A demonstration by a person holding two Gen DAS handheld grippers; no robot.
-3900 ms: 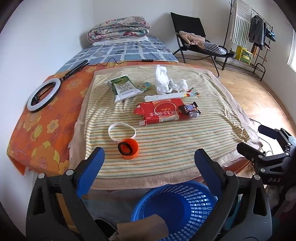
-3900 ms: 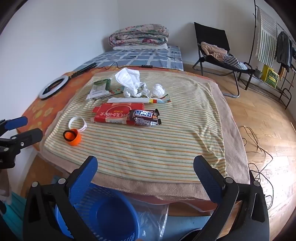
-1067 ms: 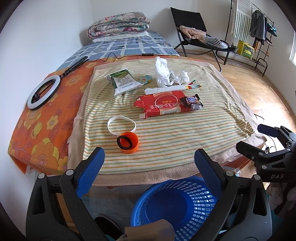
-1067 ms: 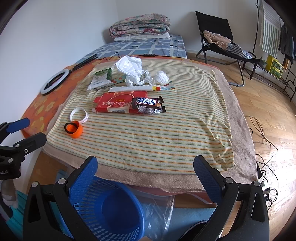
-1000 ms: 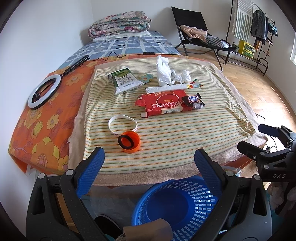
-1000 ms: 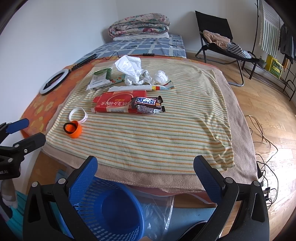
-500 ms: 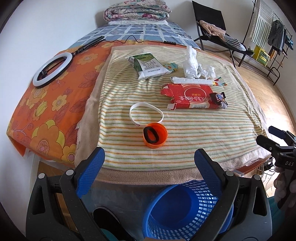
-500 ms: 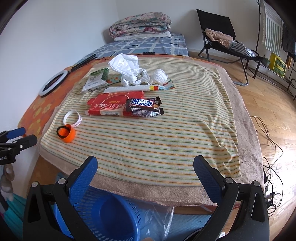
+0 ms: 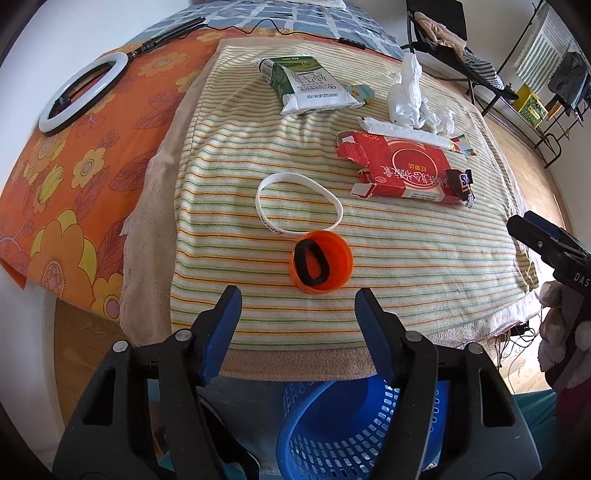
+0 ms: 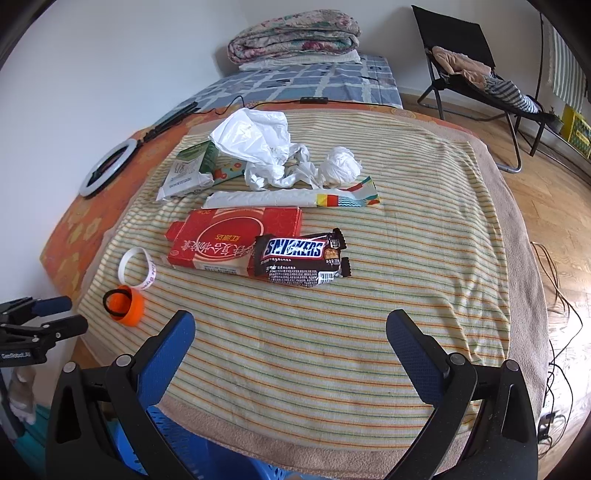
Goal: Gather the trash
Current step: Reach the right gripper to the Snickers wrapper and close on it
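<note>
Trash lies on a striped cloth (image 9: 406, 266): an orange cap (image 9: 320, 266) with a black ring inside, a white band (image 9: 298, 208), a red carton (image 9: 402, 168), a Snickers wrapper (image 10: 301, 263), a green and white pack (image 9: 308, 85), a long white wrapper (image 10: 291, 198), a crumpled white bag (image 10: 255, 142) and a paper ball (image 10: 340, 166). My left gripper (image 9: 297, 308) hovers just in front of the orange cap, its jaws closing with nothing between them. My right gripper (image 10: 290, 341) is open above the cloth's near part, short of the Snickers wrapper. A blue basket (image 9: 354, 428) sits below the front edge.
An orange flowered sheet (image 9: 74, 155) covers the left side, with a white ring light (image 9: 79, 96) on it. Folded quilts (image 10: 293, 35) lie on the far bed. A black folding chair (image 10: 476, 55) and wood floor (image 10: 554, 192) are at the right.
Both grippers have moved forward and down toward the cloth. The left gripper's jaws have narrowed and now frame the orange cap. The Snickers wrapper is closer in the right wrist view.
</note>
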